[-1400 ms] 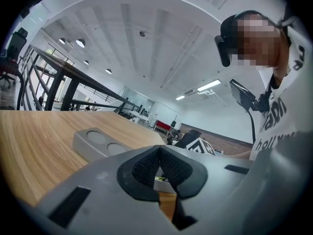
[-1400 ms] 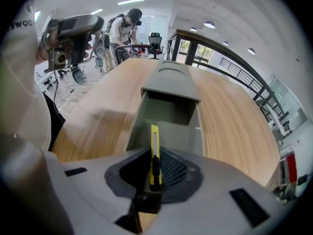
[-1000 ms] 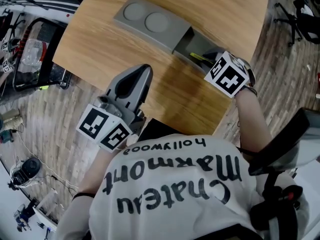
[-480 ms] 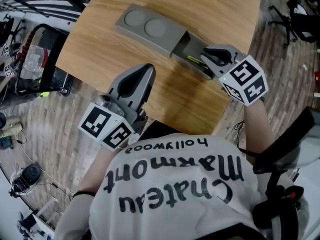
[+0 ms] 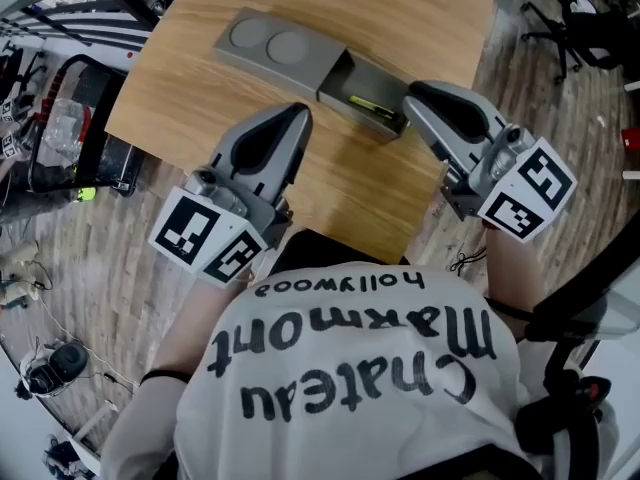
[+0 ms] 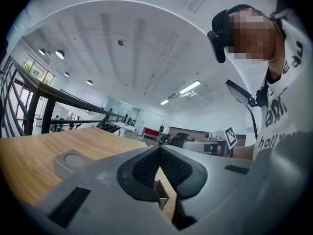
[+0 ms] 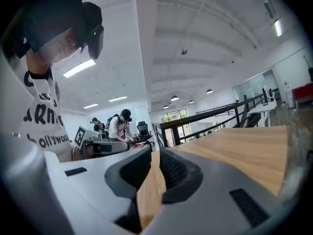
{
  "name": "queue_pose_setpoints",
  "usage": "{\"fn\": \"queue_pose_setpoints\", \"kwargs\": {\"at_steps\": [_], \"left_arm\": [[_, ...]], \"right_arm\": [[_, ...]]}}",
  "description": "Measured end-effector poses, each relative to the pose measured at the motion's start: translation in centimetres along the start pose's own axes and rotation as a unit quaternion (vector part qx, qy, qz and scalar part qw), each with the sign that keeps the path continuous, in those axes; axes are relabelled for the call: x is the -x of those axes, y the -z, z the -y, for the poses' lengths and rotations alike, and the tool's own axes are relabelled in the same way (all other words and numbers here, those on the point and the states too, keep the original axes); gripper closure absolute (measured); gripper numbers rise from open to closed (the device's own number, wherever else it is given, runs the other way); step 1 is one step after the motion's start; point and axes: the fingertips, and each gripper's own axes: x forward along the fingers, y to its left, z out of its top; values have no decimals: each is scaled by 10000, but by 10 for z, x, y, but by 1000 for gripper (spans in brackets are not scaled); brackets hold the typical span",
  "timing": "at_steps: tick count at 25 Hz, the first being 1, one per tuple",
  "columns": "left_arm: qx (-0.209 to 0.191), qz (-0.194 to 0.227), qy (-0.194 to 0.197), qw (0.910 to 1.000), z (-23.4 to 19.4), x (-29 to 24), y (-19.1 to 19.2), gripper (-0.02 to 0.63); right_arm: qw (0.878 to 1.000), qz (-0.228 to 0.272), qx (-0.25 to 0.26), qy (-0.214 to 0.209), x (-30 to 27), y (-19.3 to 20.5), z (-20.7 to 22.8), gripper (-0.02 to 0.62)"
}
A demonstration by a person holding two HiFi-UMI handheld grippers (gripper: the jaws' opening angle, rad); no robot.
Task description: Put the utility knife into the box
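Note:
A grey box (image 5: 285,50) lies on the wooden table (image 5: 200,88), its lid with two round recesses slid to the left. In the uncovered right end lies the yellow and black utility knife (image 5: 368,105). My right gripper (image 5: 415,94) hovers just right of that open end, clear of the knife; its jaws stand a narrow slit apart with nothing between them, and table wood shows through the right gripper (image 7: 152,153). My left gripper (image 5: 293,117) is held over the table's near part, below the box, shut and empty. The left gripper (image 6: 160,147) has the box (image 6: 72,161) at its left.
The table's near edge (image 5: 330,230) runs close to the person's white shirt. A black cart (image 5: 70,118) and cables stand on the floor at the left, an office chair (image 5: 590,18) at the far right. People work at a desk (image 7: 117,126) in the distance.
My right gripper has pulled back from the box's open end toward the person and to the right, leaving the knife in the box. The left gripper has barely moved.

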Motion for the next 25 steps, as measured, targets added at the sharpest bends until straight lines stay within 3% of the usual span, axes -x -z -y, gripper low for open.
{"fn": "queue_pose_setpoints", "kwargs": {"at_steps": [6, 17, 25], "left_arm": [[8, 44, -108, 9999, 17, -1, -3, 600], [-290, 130, 193, 9993, 42, -11, -14, 600], [-551, 91, 248, 9981, 38, -7, -21, 600]], "right_arm": [[9997, 216, 129, 2, 24, -16, -16, 538], [9985, 518, 20, -187, 44, -29, -25, 546], [9979, 407, 455, -198, 42, -27, -26, 549]]}}
